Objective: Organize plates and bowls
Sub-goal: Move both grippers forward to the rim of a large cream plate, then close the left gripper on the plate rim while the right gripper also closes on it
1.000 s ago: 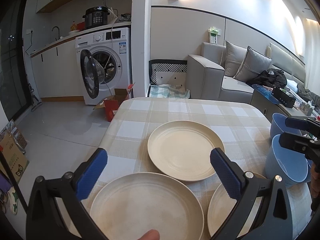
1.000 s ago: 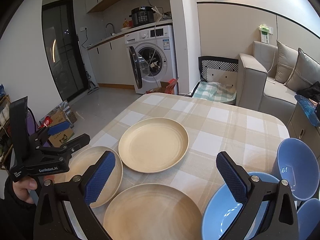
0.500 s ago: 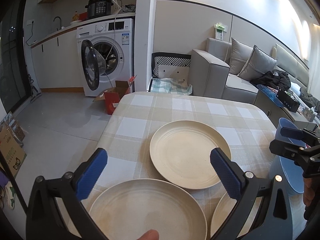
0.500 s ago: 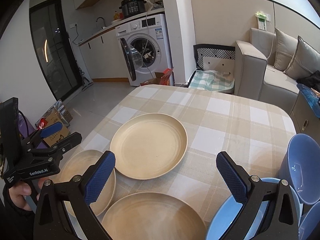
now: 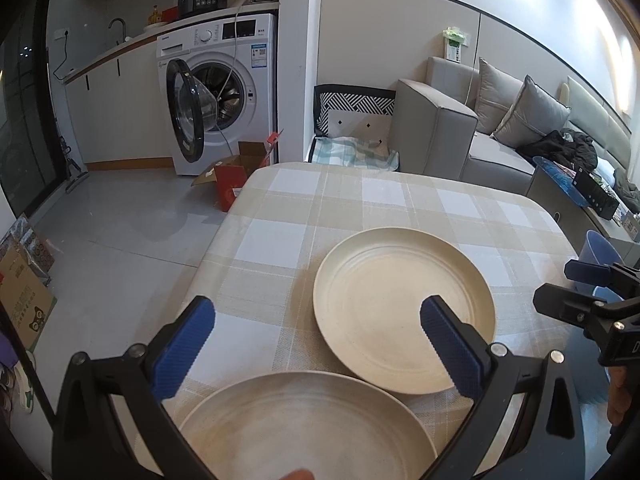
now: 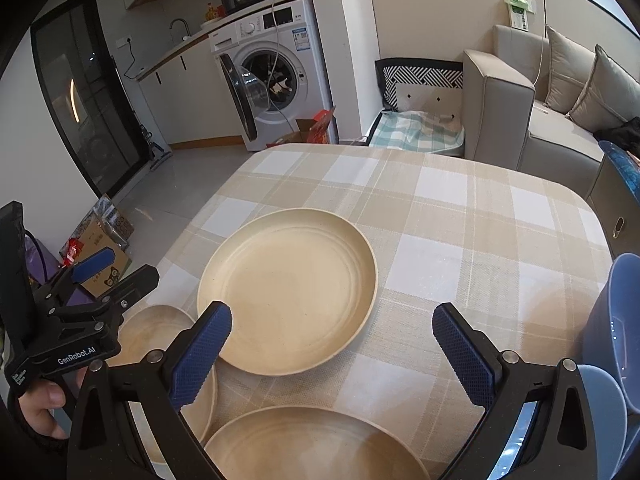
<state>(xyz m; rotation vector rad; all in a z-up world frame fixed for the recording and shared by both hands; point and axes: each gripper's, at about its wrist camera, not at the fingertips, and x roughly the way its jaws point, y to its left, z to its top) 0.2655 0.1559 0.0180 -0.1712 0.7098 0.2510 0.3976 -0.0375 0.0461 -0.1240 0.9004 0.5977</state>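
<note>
Three cream plates lie on the checked tablecloth [image 5: 360,200]. In the left wrist view my left gripper [image 5: 318,340] stands open above the gap between the near plate [image 5: 304,428] and the middle plate [image 5: 404,312]. My right gripper [image 5: 576,286] shows at the right edge with a blue bowl [image 5: 600,248] behind it. In the right wrist view my right gripper [image 6: 332,354] is open over the near edge of the middle plate [image 6: 288,288]. A second plate [image 6: 312,444] lies below it and a third [image 6: 160,332] under my left gripper [image 6: 116,270]. Stacked blue bowls [image 6: 616,320] sit at the right.
The table's left edge [image 5: 216,240] drops to a tiled floor with cardboard boxes [image 5: 232,180]. A washing machine [image 5: 224,92] with its door open stands beyond. A grey sofa [image 5: 500,136] is behind the table at the right. A hand [image 6: 40,404] holds the left gripper.
Both grippers have moved forward over the table, so the middle plate looks larger and closer. Their jaws stay open. The plates and bowls have not moved.
</note>
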